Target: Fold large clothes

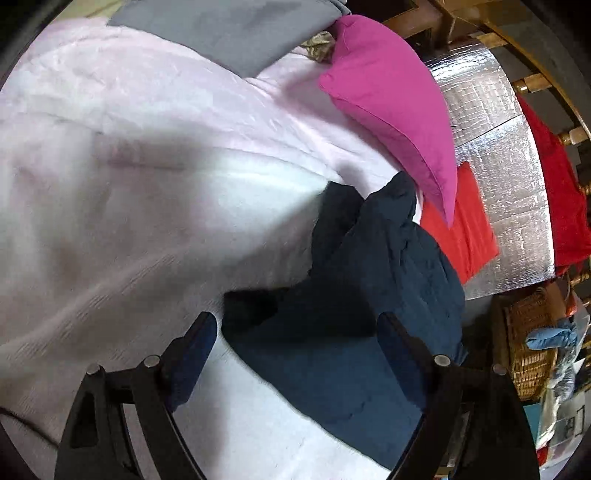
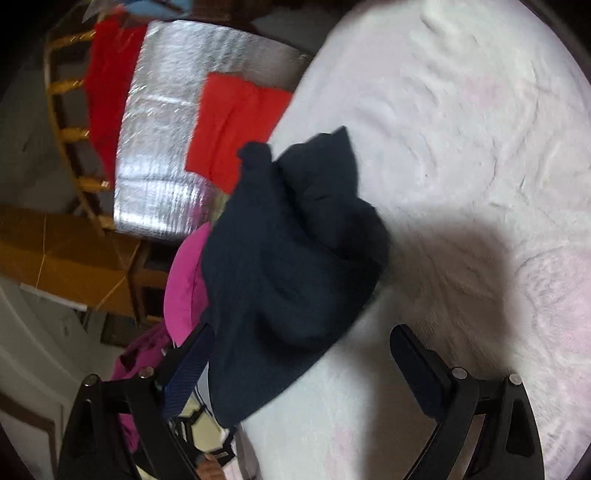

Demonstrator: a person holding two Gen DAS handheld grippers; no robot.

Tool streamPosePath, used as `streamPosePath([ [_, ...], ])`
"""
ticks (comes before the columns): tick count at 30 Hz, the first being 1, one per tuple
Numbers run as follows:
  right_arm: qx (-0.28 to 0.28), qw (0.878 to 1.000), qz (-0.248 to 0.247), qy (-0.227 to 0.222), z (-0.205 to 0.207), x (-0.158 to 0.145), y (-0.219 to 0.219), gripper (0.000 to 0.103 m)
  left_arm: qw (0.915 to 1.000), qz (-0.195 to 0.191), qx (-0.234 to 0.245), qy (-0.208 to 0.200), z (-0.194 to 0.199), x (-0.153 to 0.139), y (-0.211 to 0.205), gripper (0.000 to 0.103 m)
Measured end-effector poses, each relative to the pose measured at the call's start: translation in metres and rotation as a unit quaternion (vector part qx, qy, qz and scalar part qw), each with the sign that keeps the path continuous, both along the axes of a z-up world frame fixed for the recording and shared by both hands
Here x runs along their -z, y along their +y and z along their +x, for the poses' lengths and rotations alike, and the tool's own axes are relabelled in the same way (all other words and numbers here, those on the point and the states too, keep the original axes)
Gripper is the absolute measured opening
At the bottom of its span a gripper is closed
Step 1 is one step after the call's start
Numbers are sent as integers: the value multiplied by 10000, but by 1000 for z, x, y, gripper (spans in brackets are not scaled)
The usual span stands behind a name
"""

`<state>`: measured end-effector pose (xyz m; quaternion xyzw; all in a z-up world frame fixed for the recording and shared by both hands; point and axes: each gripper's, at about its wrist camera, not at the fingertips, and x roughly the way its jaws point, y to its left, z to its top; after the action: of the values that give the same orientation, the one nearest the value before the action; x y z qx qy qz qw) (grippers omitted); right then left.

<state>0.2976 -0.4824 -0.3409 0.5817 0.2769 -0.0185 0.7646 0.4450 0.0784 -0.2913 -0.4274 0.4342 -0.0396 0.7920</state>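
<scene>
A dark navy garment (image 1: pixel 354 295) lies crumpled in a heap on a pale pink fleece blanket (image 1: pixel 129 166). It also shows in the right wrist view (image 2: pixel 295 258), near the blanket's (image 2: pixel 461 147) edge. My left gripper (image 1: pixel 299 336) is open just above the heap's near part, its jaws wide apart on either side of the cloth. My right gripper (image 2: pixel 303 354) is open too, with the garment's lower part between its jaws; nothing is clamped.
A magenta pillow (image 1: pixel 399 103) lies beside the garment, also seen in the right wrist view (image 2: pixel 184 288). A red cloth (image 1: pixel 461 225) lies on a silver foil mat (image 1: pixel 509 177). A grey cloth (image 1: pixel 229 29) lies at the far side. A wicker basket (image 1: pixel 532 350) stands on the floor.
</scene>
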Motion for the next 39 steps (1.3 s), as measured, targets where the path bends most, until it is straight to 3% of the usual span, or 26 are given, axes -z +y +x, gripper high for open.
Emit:
streamPosePath([
  [4, 222, 9995, -234, -17, 27, 1, -13, 97, 9997, 51, 27, -250, 16, 3, -5, 86],
  [6, 388, 9985, -323, 207, 45, 7, -20, 90, 9993, 57, 34, -361, 18, 3, -6, 75],
  [7, 431, 9979, -424, 217, 54, 4, -22, 87, 9991, 123, 14, -397, 20, 3, -8, 64],
  [9, 422, 9965, -615, 371, 63, 3, -22, 63, 9987, 117, 75, -483, 25, 6, -10, 47],
  [11, 376, 9961, -684, 421, 70, 4, -23, 54, 9977, 22, 219, -637, 29, 2, -13, 22],
  [14, 296, 9921, -1145, 405, 68, -9, -17, 38, 9961, 275, 291, -787, 27, -12, -21, 14],
  [16, 263, 9887, -1427, 375, 64, -21, -11, 34, 9953, 349, 294, -854, 21, -19, -22, 10],
  [20, 270, 9883, -1470, 311, 45, -37, -8, 32, 9946, 254, 301, -962, 2, -37, -15, 9],
  [24, 200, 9893, -1406, 334, 9, -38, -5, 31, 9930, 529, 463, -951, -40, -51, -11, 9],
  [27, 120, 9918, -1219, 378, -26, -32, -2, 31, 9922, 657, 595, -877, -67, -54, -4, 10],
  [35, -144, 9936, -1061, 368, -115, -25, 27, 31, 9951, 548, 512, -642, -155, -39, 30, 10],
  [37, -235, 9932, -1075, 386, -134, -19, 35, 32, 9951, 668, 591, -426, -160, -31, 31, 16],
  [39, -299, 9925, -1088, 476, -143, -11, 38, 41, 9940, 873, 646, -113, -157, -23, 30, 27],
])
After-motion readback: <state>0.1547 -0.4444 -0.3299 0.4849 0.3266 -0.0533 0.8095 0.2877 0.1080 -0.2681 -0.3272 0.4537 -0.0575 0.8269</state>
